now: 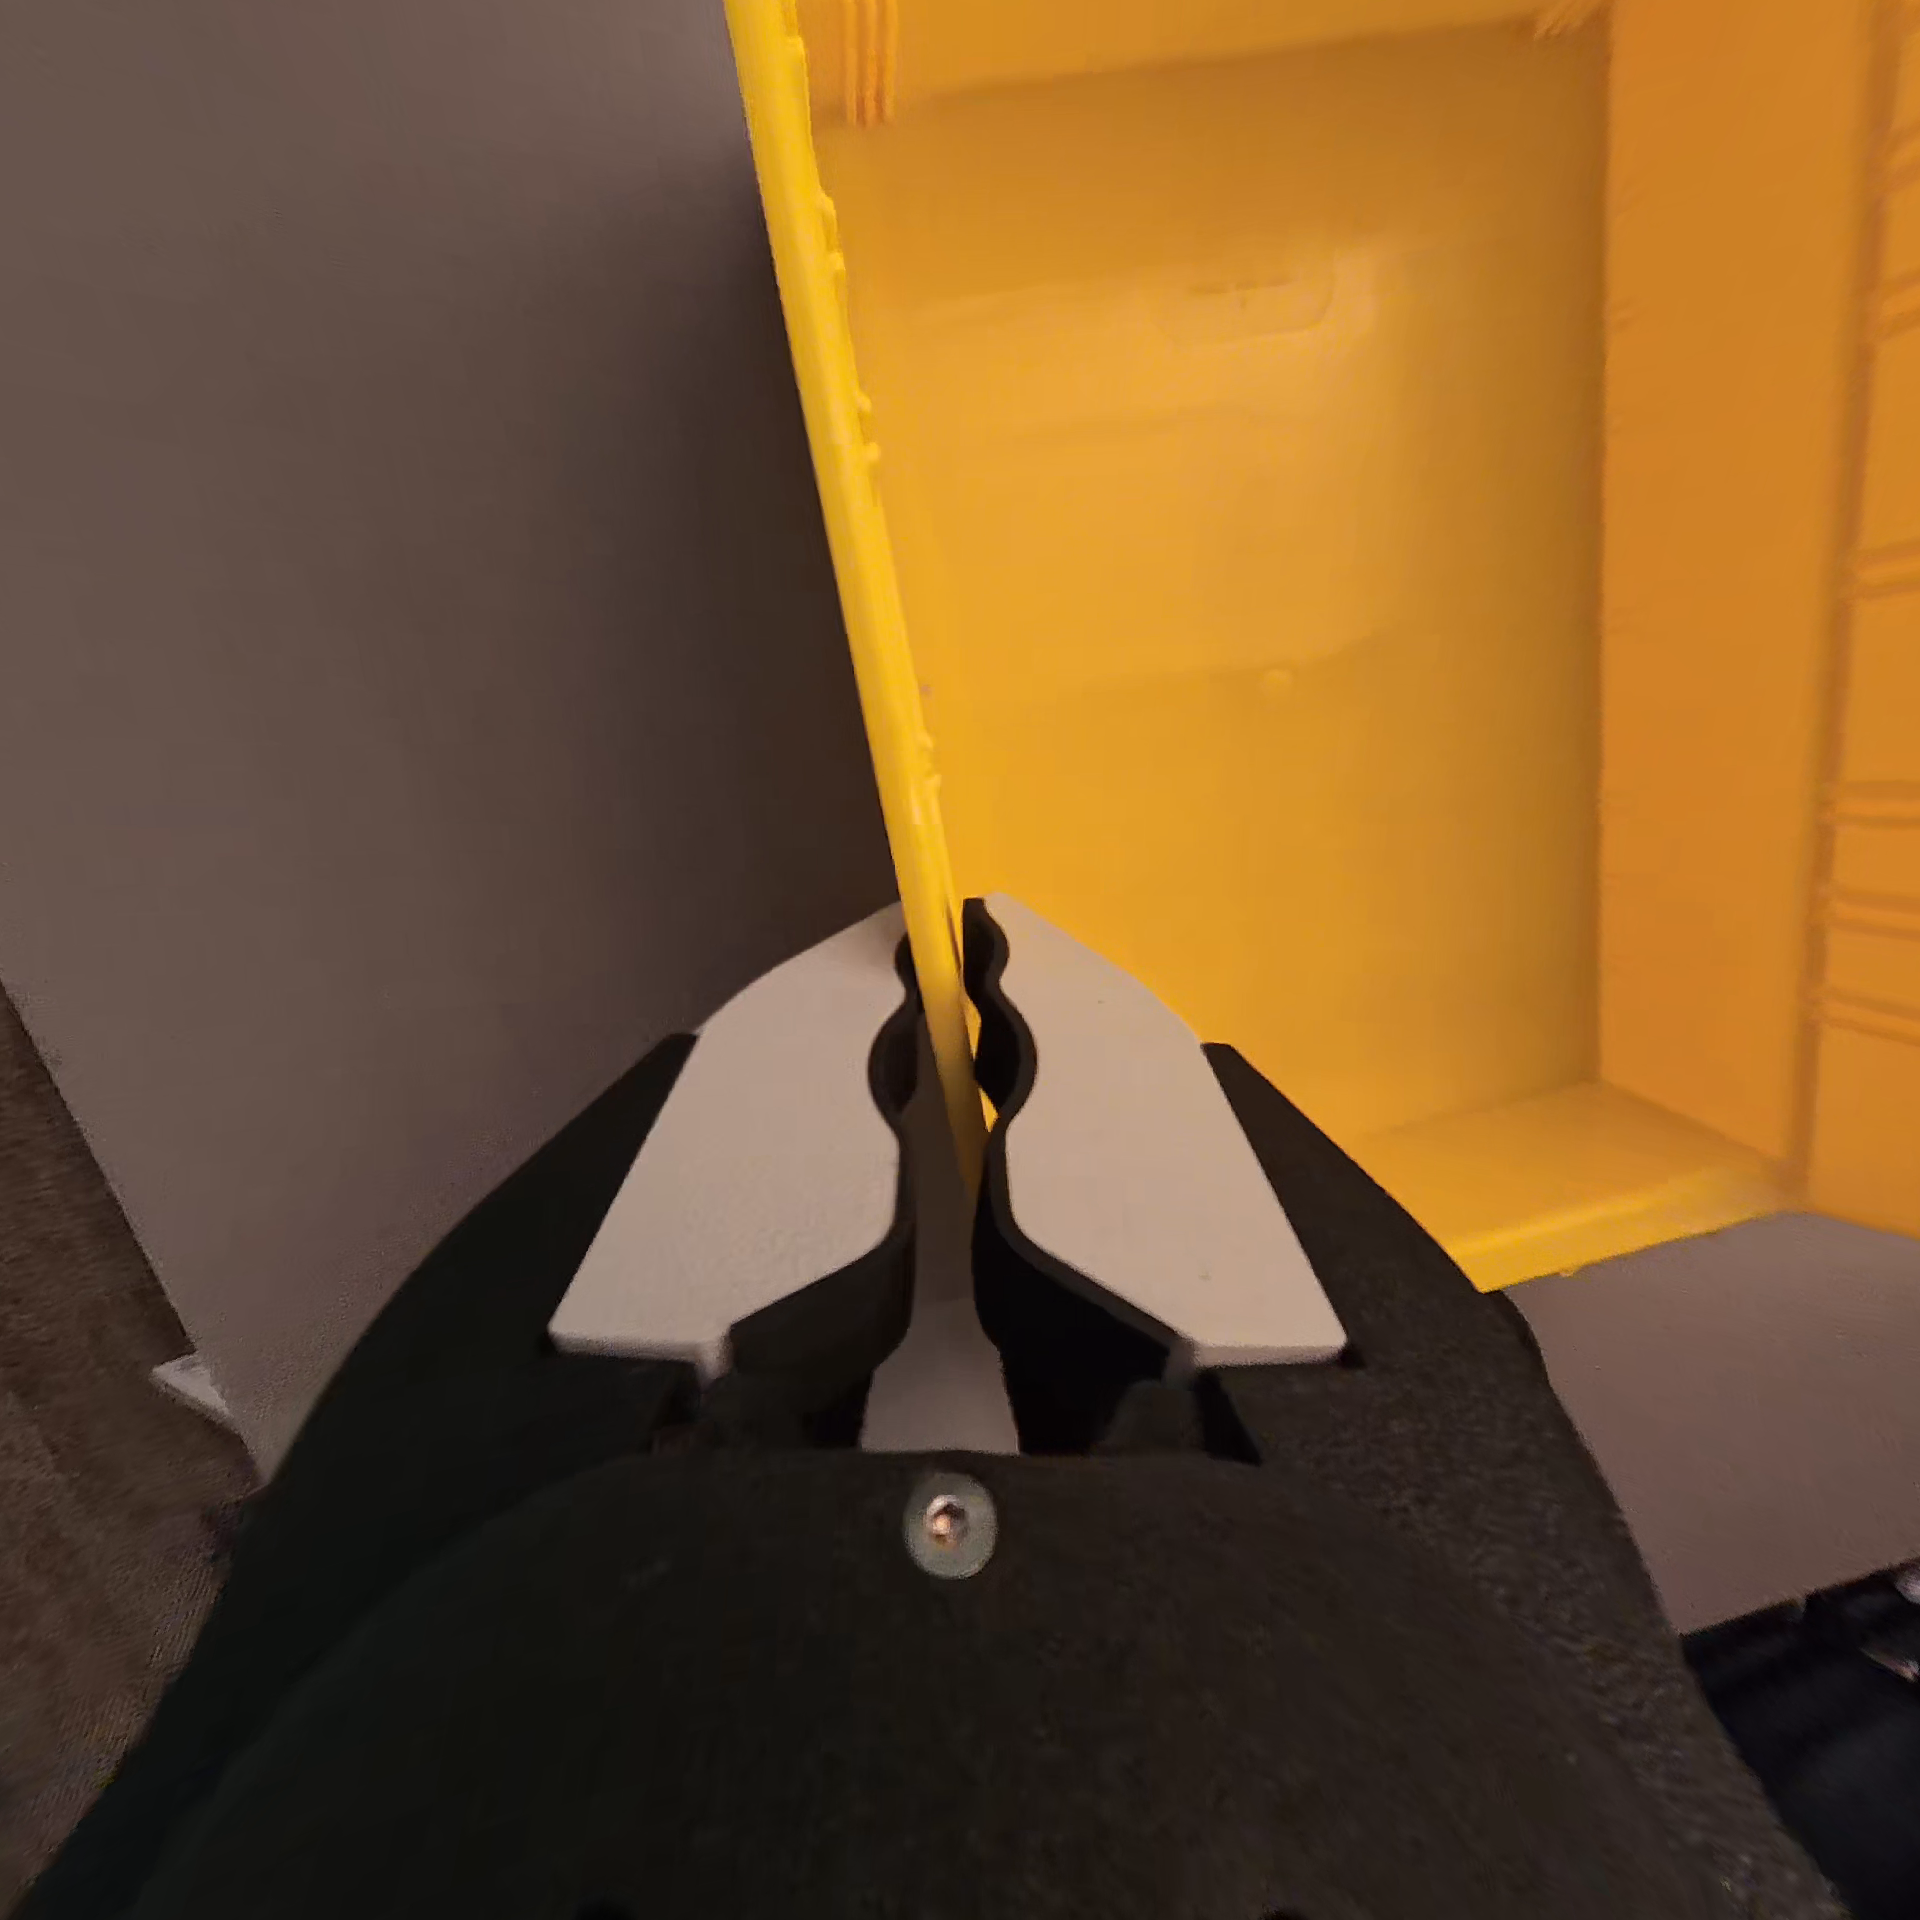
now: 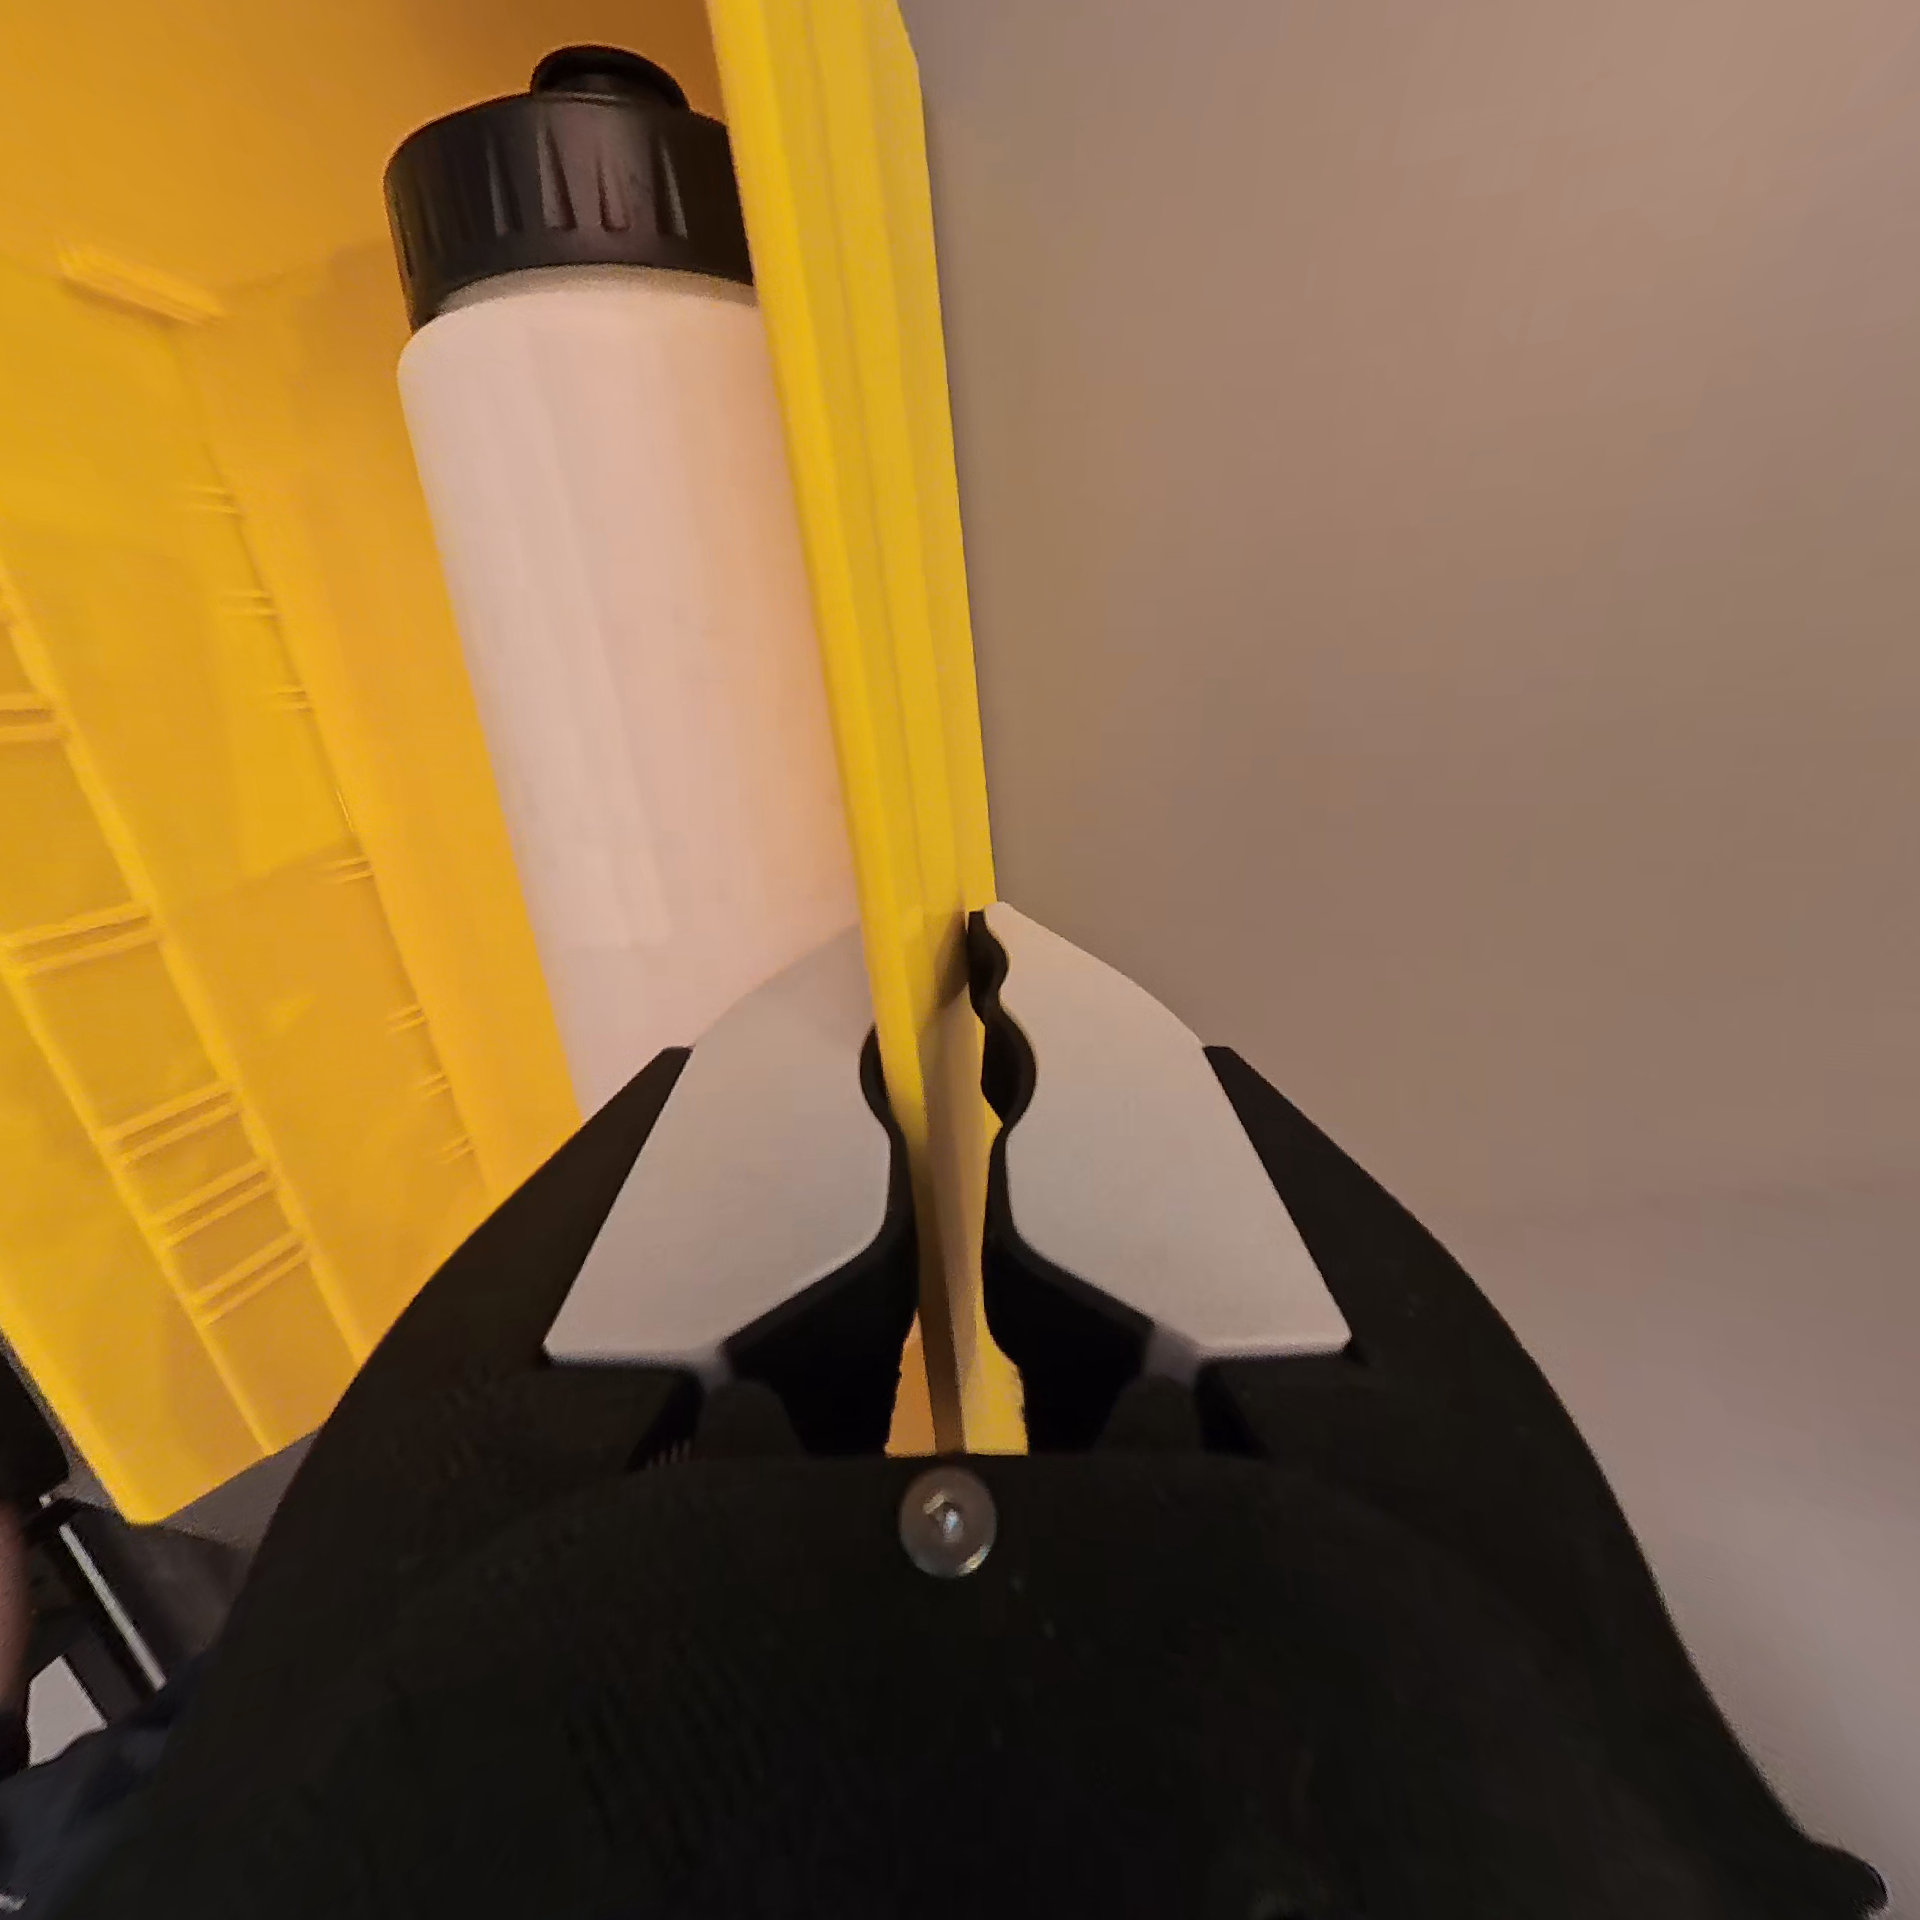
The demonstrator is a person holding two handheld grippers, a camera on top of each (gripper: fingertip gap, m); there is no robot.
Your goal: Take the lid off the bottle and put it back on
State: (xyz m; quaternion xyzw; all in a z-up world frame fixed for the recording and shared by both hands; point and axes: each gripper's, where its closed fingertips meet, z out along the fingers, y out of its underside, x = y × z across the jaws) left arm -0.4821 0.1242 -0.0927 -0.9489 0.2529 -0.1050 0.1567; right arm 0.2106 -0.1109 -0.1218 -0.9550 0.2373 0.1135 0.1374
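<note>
I am seeing the bottle (image 2: 623, 644) only in the right wrist view: a white, cylindrical body lying inside a yellow bin (image 2: 208, 831), its black ribbed lid (image 2: 561, 197) on and pointing away from the camera. The bottle's side is lying close along the bin's right wall, and I cannot tell whether they are touching.

My right gripper (image 2: 940, 935) is clamping that same wall's rim (image 2: 883, 520), the jaws closed down on the thin yellow edge, one finger inside the bin just beside the bottle's near end, the other outside over the grey surface (image 2: 1455, 727).

In the left wrist view, my left gripper (image 1: 940, 925) is pinching the opposite rim (image 1: 831, 416) of the bin, its jaws closed on the yellow edge in the same way. The bin's interior (image 1: 1247, 623) is showing to the right of that rim there, with a ribbed wall at the far right, and no bottle is falling within this view. A grey surface (image 1: 416, 520) is lying to the left of the rim, and a strip of brownish carpet (image 1: 62, 1247) is showing at the lower left edge.
</note>
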